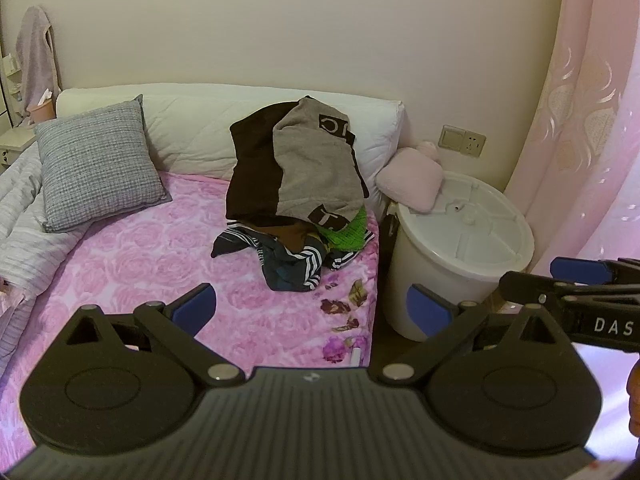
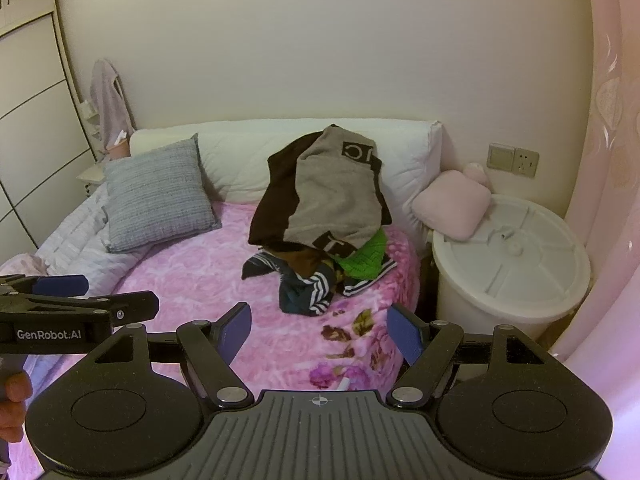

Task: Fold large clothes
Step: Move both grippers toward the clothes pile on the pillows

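Left gripper (image 1: 311, 307) and right gripper (image 2: 319, 334), jaws apart and empty, near the clothes pile (image 1: 296, 196) on the far pink bedspread (image 1: 160, 248).

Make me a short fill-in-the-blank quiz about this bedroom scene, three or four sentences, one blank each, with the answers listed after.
1. The pile of clothes lies on a bedspread coloured ____.
2. The small pink cushion rests on the lid of the ____ bucket.
3. The left gripper and the right gripper both have their jaws ____.
4. The knitted garment peeking from under the pile is bright ____.

Answers: pink; white; open; green
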The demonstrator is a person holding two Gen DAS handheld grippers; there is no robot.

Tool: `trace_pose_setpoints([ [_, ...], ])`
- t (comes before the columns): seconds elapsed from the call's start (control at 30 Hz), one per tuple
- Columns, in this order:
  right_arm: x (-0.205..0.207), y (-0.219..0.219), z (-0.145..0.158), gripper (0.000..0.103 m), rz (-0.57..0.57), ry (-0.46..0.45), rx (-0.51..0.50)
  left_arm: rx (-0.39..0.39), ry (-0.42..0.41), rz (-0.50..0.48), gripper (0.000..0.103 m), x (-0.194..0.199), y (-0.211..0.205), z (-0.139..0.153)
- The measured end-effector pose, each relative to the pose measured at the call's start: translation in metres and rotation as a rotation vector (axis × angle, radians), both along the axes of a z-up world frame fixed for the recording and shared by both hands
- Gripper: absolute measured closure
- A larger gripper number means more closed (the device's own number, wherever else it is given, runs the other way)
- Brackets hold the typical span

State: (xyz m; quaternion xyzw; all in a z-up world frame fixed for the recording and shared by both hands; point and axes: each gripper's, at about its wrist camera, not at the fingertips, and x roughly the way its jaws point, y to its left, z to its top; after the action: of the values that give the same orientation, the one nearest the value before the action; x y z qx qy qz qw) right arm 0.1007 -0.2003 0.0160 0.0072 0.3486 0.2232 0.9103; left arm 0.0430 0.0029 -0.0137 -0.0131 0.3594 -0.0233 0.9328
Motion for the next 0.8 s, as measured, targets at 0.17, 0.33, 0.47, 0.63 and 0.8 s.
trace_pose_setpoints([
  [0.17,0.005,0.005,-0.002,0.031,-0.006,-0.001,-0.001,0.001,-0.002,-0.007,0.003,0.006,0.004,-0.001],
  [0.33,0.01,0.008,-0.002,0.031,-0.02,-0.007,0.0,0.002,-0.004,-0.018,0.003,0.017,0.007,0.003],
  [0.47,0.016,0.012,-0.001,0.031,-0.023,-0.005,-0.008,0.0,0.0,-0.021,0.003,0.023,0.009,0.004],
  [0.63,0.019,0.014,-0.002,0.031,-0.025,-0.001,-0.015,-0.002,0.005,-0.027,0.003,0.032,0.012,0.004],
  [0.8,0.023,0.019,-0.003,0.031,-0.029,0.001,-0.022,-0.002,0.011,-0.028,0.003,0.038,0.017,0.004],
])
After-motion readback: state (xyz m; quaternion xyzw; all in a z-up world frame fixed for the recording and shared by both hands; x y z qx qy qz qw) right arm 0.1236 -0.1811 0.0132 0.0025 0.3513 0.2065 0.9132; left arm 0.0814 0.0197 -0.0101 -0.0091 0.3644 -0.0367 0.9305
